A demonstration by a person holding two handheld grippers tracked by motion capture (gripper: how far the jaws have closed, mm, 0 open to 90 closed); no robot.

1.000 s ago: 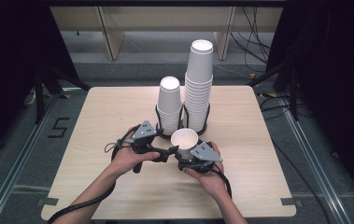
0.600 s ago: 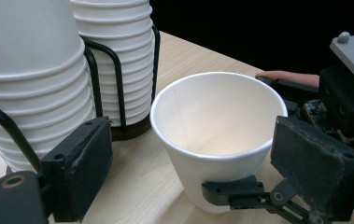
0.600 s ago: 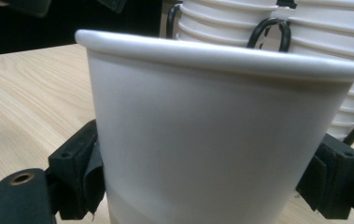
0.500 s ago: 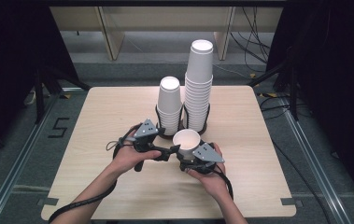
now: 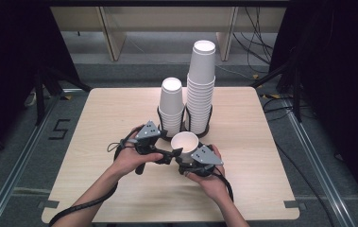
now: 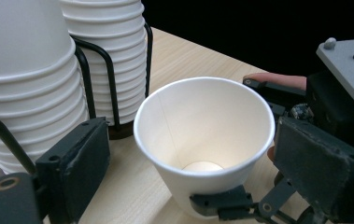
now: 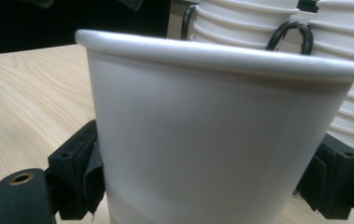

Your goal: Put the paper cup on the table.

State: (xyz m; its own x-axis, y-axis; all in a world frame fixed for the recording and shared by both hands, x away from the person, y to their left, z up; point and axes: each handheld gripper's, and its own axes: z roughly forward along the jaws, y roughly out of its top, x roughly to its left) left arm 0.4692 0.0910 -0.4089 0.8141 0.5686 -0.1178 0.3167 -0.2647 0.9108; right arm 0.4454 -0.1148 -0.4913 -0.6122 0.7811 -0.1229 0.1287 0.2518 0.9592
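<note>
In the high view, a single white paper cup [image 5: 185, 142] stands upright, mouth up, just in front of the black wire rack [image 5: 184, 124] that holds two stacks of like cups, the shorter stack [image 5: 172, 106] at the left and the taller stack [image 5: 201, 85] at the right, on a pale wood-grain worktop [image 5: 96, 118]. The right claw [image 5: 186, 158] sits at the near side of the cup with its jaws either side of the lower wall, while the left claw [image 5: 172, 154] points in at the cup from the left. In the left gripper view, the cup [image 6: 205, 140] shows a smooth matte inside, a rolled lip and a tapering wall; the left claw [image 6: 198, 186] has its jaws spread wide, one by the rack and one at the far side of the cup, gripping nothing. In the right gripper view, the cup [image 7: 212, 135] stands between the jaws of the right claw [image 7: 202, 191], whose black pads press its lower wall from both sides, so it is clamped on the cup. The cup will likely be very light and thin-walled, easily dented; a gentle hold low on the wall or at the stiffer rolled lip seems safest.
</note>
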